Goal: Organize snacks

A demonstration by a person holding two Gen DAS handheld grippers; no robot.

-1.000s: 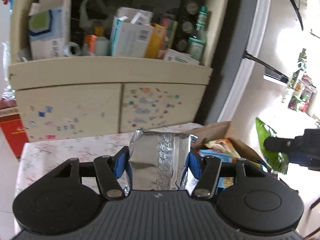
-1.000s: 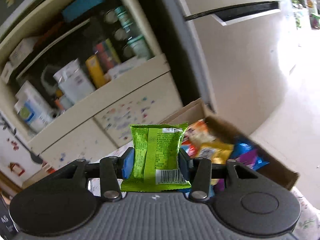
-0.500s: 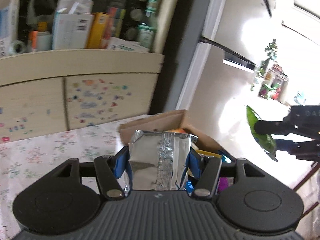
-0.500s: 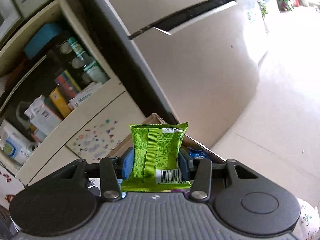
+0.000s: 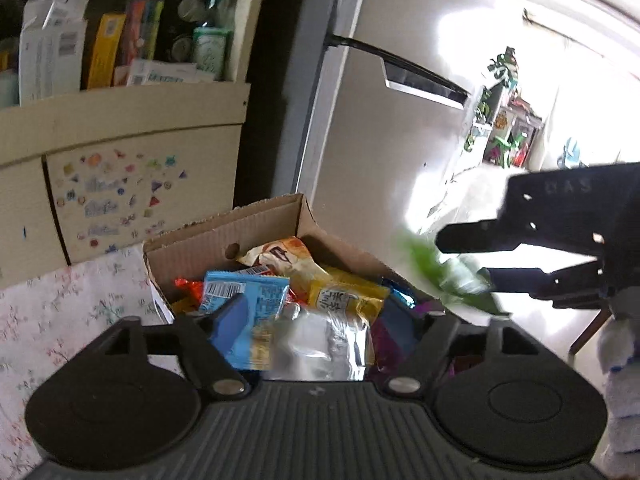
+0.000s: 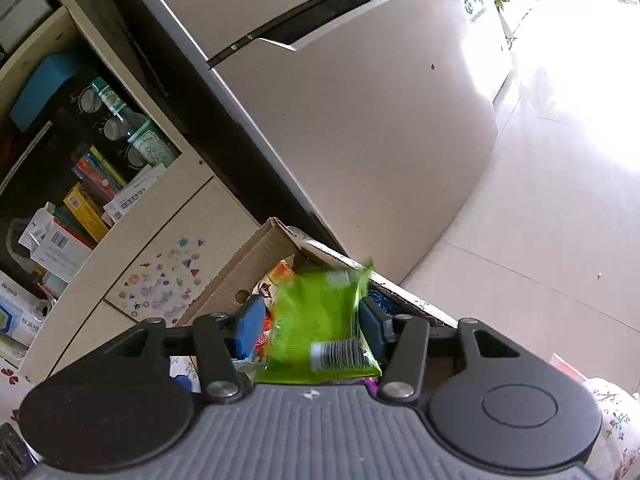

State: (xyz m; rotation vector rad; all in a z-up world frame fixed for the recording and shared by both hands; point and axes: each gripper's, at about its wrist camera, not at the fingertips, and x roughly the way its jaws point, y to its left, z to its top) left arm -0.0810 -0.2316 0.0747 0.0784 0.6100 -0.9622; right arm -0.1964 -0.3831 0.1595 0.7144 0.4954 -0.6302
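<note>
A cardboard box (image 5: 224, 240) full of snack packets stands on the flowered tablecloth. My left gripper (image 5: 320, 336) is open above the box; the silver foil packet (image 5: 320, 348) is blurred between its spread fingers, dropping free. My right gripper (image 6: 310, 332) is open too, over the box's far corner (image 6: 256, 256). The green snack packet (image 6: 320, 320) is blurred and tilted between its pads, touching at most the right one. The right gripper (image 5: 476, 264) and the green packet (image 5: 452, 280) also show at the right of the left wrist view.
A beige cabinet (image 5: 120, 120) with stickered doors and a shelf of boxes and bottles stands behind the table. A grey fridge (image 6: 360, 120) is right of it. The flowered tablecloth (image 5: 60, 312) lies left of the box. Bright tiled floor (image 6: 560, 200) lies beyond.
Both grippers moved right over the box and opened. The silver packet and the green packet have slipped from their grips and are blurred as they fall.
</note>
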